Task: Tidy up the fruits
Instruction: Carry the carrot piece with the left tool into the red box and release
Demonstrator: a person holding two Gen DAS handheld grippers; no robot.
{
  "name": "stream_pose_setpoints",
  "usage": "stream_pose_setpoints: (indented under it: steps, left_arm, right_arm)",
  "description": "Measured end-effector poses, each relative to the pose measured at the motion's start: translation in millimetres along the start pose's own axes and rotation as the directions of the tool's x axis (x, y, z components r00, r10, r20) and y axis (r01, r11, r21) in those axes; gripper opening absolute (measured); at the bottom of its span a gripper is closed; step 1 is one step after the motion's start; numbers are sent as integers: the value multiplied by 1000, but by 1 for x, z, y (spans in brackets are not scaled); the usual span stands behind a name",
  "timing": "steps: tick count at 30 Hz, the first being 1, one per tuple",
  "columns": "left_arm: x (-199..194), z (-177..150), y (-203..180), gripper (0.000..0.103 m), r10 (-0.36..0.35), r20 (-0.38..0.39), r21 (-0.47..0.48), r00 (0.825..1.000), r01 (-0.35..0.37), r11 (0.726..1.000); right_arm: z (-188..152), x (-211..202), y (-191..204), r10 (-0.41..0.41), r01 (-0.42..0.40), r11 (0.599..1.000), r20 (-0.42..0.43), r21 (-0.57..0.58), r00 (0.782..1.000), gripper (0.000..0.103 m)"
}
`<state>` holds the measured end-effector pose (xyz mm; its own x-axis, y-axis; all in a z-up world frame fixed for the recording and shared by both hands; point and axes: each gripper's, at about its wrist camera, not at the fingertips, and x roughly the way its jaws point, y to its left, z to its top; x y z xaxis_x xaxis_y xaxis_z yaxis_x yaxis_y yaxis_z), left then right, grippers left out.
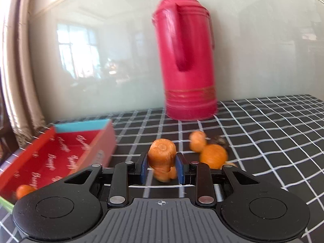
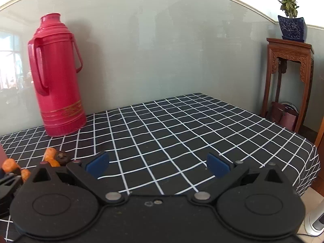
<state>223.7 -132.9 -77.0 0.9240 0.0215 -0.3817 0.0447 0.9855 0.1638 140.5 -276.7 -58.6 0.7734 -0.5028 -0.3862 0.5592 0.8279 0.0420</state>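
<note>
Pinched between the blue pads of the left tongs [image 1: 162, 167] sits a stubby carrot chunk [image 1: 162, 156], cut end up, held just above the checked worktop [image 1: 263, 141]. Off to the left lies the red box [image 1: 66, 158], open, with one orange piece [image 1: 24, 190] already in its near corner, so the carry looks like a short swing leftward. To do it well I'd keep the squeeze steady, lift enough to clear the box wall, and let go low over the floor of the box so the chunk doesn't roll or bounce out. Just right of the held chunk, two more carrot pieces [image 1: 212, 156] and something dark [image 1: 219, 141] wait close together. Behind them stands a tall red thermos [image 1: 186, 60], best given room. Further right, the right tongs [image 2: 158, 165] hang spread wide over bare cloth, holding nothing.
</note>
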Motion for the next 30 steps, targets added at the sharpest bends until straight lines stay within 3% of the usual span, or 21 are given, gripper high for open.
stream_pose_setpoints:
  steps: [8, 13, 18, 23, 25, 27, 29, 30]
  left_arm:
    - [-10, 8, 58, 30, 129, 29, -58, 991, -127, 990]
    - [-1, 6, 105, 30, 200, -51, -121, 978, -205, 971]
    - [15, -3, 146, 30, 216, -178, -189, 960, -249, 950]
    - [22, -10, 160, 30, 229, -231, -199, 946, -276, 940]
    - [19, -11, 164, 31, 214, -235, -217, 948, -266, 939]
    - [15, -11, 170, 39, 206, -228, -242, 952, -261, 935]
    - [9, -11, 178, 65, 226, -212, -261, 951, -278, 925]
    - [3, -10, 182, 68, 237, -197, -269, 951, -285, 920]
  right_arm:
    - [-1, -7, 19, 27, -27, 999, 21, -36, 999, 97]
    - [-2, -8, 29, 35, -33, 998, 24, -54, 999, 97]
    - [-5, -7, 41, 52, -51, 996, 19, -67, 998, 97]
    - [-8, -6, 55, 86, -85, 993, 8, -86, 996, 97]
    - [-9, -6, 61, 110, -109, 990, 1, -91, 994, 97]
    - [-10, -6, 69, 137, -137, 986, -5, -95, 991, 97]
    - [-11, -6, 77, 167, -167, 981, -9, -97, 986, 97]
    - [-11, -6, 81, 188, -188, 977, -13, -98, 982, 97]
